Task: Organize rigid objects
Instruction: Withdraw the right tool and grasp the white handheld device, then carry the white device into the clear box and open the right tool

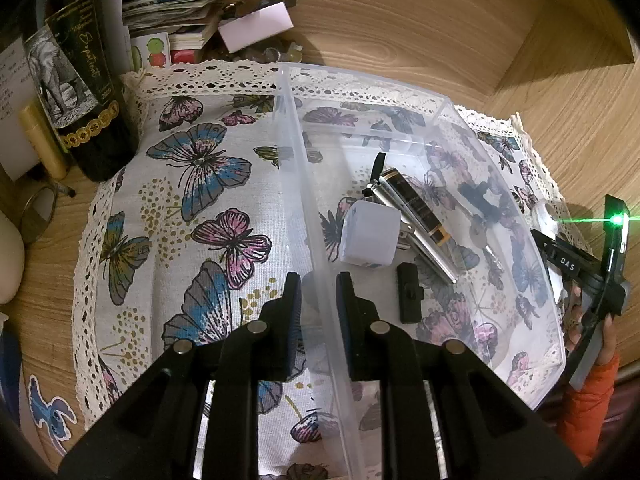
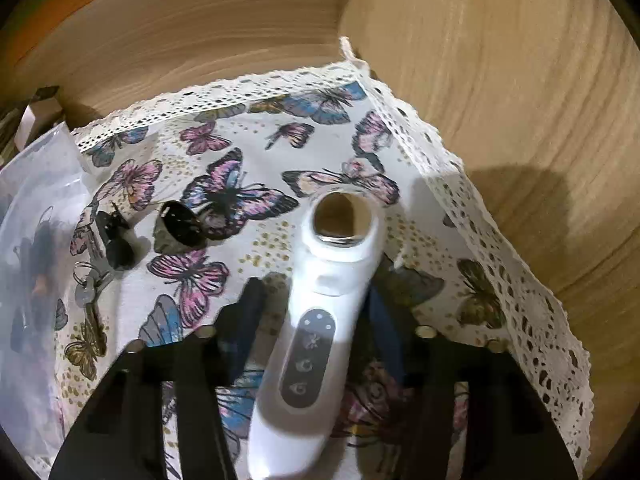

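Right wrist: white device (image 2: 316, 320) between fingers (image 2: 244, 320).

A clear plastic bin (image 1: 400, 92) is set on the butterfly cloth. Inside it a pale cube-shaped block (image 1: 370, 238) is seen, with a slim silver and black-banded stick (image 1: 416, 216) lying slantwise just beside it and a small black clip (image 1: 409, 294) nearer the front. Outside the bin, a white handheld device (image 2: 316, 328) with a round metal head and a dark button panel is held off the cloth, while a bunch of keys (image 2: 90, 288) and a dark oval piece (image 2: 178, 230) lie flat on it.
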The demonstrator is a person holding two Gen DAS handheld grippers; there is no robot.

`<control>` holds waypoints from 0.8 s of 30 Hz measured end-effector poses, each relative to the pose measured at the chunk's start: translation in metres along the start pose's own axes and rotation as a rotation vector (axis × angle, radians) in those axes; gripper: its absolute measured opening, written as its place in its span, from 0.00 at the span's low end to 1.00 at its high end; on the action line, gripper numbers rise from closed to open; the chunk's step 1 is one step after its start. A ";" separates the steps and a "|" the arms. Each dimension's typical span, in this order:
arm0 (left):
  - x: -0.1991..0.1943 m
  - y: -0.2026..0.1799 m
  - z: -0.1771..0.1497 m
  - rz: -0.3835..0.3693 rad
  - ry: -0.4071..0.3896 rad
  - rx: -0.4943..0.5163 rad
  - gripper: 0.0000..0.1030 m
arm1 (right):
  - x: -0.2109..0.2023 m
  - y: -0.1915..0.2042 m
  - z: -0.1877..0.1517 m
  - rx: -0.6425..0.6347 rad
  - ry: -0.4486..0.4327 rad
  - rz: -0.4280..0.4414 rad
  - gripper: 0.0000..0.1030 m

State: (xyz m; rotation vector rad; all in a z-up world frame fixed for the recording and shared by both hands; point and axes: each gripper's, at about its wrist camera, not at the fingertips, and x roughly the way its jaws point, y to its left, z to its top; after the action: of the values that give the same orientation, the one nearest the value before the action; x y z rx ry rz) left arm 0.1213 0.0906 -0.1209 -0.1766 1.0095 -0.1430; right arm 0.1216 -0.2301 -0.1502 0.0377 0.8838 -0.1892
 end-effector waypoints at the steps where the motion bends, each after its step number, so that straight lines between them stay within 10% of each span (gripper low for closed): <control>1: 0.000 0.000 0.000 0.000 0.000 0.000 0.16 | -0.002 0.002 0.000 -0.011 0.001 0.005 0.31; 24: -0.001 0.001 0.000 -0.004 -0.001 -0.002 0.16 | -0.103 0.072 0.055 -0.140 -0.329 0.221 0.30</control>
State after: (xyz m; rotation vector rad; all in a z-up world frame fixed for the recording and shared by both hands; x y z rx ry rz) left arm 0.1215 0.0922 -0.1205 -0.1805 1.0088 -0.1455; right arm 0.1131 -0.1497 -0.0396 -0.0259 0.5570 0.0724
